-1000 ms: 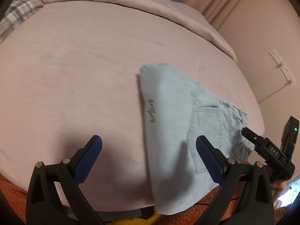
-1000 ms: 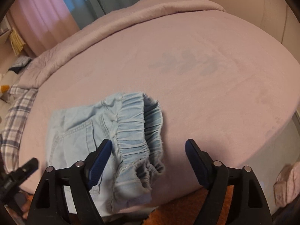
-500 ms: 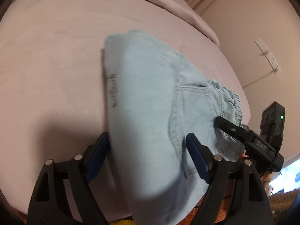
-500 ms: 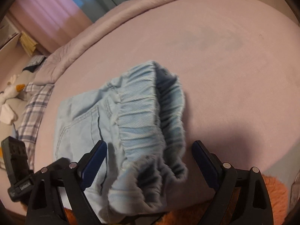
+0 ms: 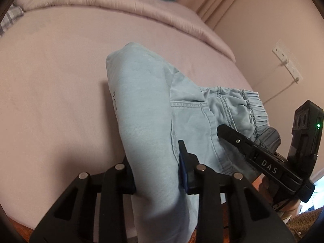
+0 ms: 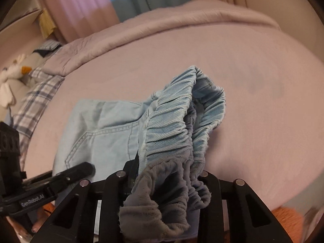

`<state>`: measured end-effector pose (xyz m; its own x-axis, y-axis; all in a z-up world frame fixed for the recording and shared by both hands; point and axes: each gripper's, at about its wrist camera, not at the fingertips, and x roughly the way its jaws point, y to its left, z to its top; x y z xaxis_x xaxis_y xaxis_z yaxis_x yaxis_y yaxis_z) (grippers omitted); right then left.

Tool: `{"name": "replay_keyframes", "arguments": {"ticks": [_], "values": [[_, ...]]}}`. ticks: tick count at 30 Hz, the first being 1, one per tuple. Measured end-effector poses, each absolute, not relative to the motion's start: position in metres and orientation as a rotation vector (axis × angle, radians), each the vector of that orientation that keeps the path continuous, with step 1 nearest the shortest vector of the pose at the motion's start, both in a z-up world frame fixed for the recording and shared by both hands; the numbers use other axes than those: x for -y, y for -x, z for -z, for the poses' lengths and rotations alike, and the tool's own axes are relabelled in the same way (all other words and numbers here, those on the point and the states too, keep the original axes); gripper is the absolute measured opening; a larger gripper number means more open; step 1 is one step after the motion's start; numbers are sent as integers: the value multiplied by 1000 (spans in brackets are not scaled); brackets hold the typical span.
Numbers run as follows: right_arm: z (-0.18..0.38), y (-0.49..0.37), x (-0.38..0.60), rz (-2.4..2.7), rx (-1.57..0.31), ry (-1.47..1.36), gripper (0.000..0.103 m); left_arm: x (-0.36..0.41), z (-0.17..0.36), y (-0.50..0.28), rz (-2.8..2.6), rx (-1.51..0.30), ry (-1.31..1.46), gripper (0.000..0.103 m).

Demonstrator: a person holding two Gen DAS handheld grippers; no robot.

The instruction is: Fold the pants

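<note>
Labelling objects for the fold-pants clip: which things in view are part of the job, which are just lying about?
Job:
- pants
- left gripper, shut on the folded end
- right gripper, shut on the waistband
- bed

Lying about:
- plush toy
- plaid pillow
- wall sockets

"DAS" stands in pale letters on the right gripper (image 5: 267, 167) body. "GenRobot.AI" stands on the left gripper (image 6: 32, 199) body. Dark print on the pants (image 5: 141, 121) is too small to read.

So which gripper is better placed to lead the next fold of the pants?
Probably the right gripper: it clamps the elastic waistband, the free end of the pants. The left gripper clamps the folded edge.
</note>
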<state>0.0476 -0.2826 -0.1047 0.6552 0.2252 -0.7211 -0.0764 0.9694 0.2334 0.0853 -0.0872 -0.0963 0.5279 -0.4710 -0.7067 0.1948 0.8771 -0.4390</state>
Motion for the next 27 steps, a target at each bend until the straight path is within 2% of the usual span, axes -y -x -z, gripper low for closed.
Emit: {"name": "replay_keyframes", "arguments": {"ticks": [5, 11, 20, 27], "values": [[74, -72, 263, -226, -761, -145, 34, 62, 67, -108, 348, -850, 312, 32], [54, -122, 227, -277, -737, -65, 34, 43, 67, -153, 237, -826, 309, 32], [107, -164, 208, -272, -885, -16, 34, 31, 124, -199, 133, -978, 283, 33], [129, -166, 218, -233, -948, -18, 37, 32, 127, -195, 94, -968, 265, 44]]}}
